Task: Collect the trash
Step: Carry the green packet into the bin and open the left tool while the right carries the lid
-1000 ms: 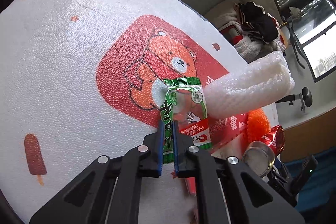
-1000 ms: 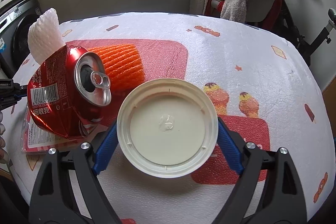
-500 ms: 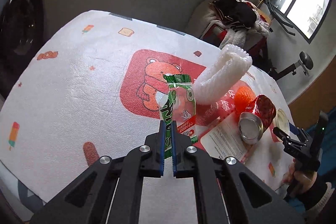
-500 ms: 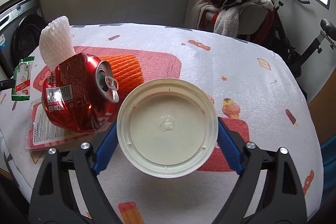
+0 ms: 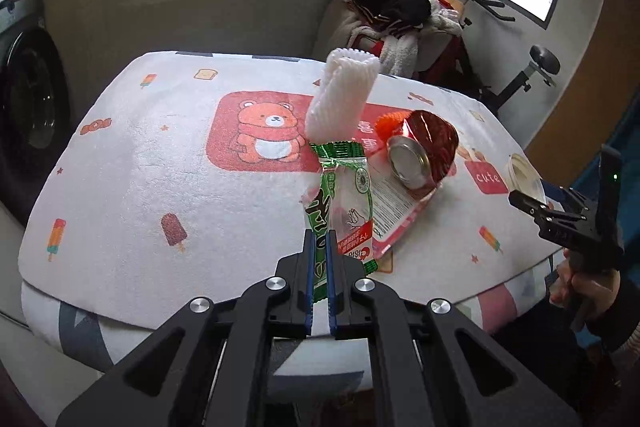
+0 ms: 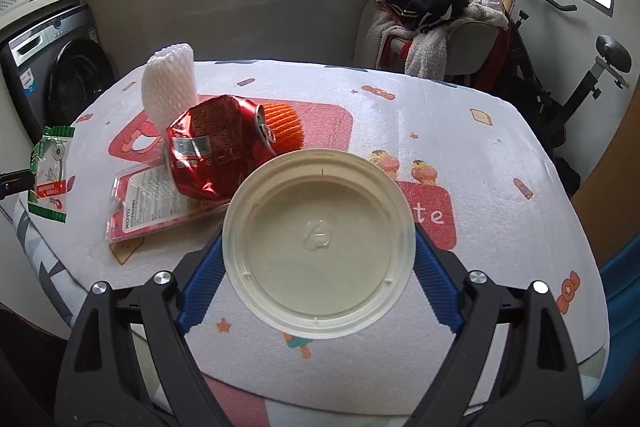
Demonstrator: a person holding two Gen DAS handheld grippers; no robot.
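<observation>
The left gripper (image 5: 319,259) has its jaws closed on the lower end of a green snack wrapper (image 5: 344,203), which stands up from the jaws, above the desk (image 5: 168,155) edge. The wrapper looks thin, light and limp; I judge it can slip or fold, so a firm pinch near a sealed end is the safe hold.

The right gripper (image 6: 318,267) has its jaws set wide on the two sides of a cream plastic lid (image 6: 318,239), and the blue pads touch its rim. The lid seems stiff and light, but its smooth round rim could slide out if the grip is off the widest line.

The other trash lies around the crushed red can (image 6: 218,147), which is on its side near the middle of the desk. A white foam net sleeve (image 6: 170,83) stands just behind the can, an orange foam net (image 6: 284,125) touches its far right side, and a flat red package (image 6: 156,203) lies under it toward the front. The can is light, dented and sharp at folds; its body is the best place to hold.
</observation>
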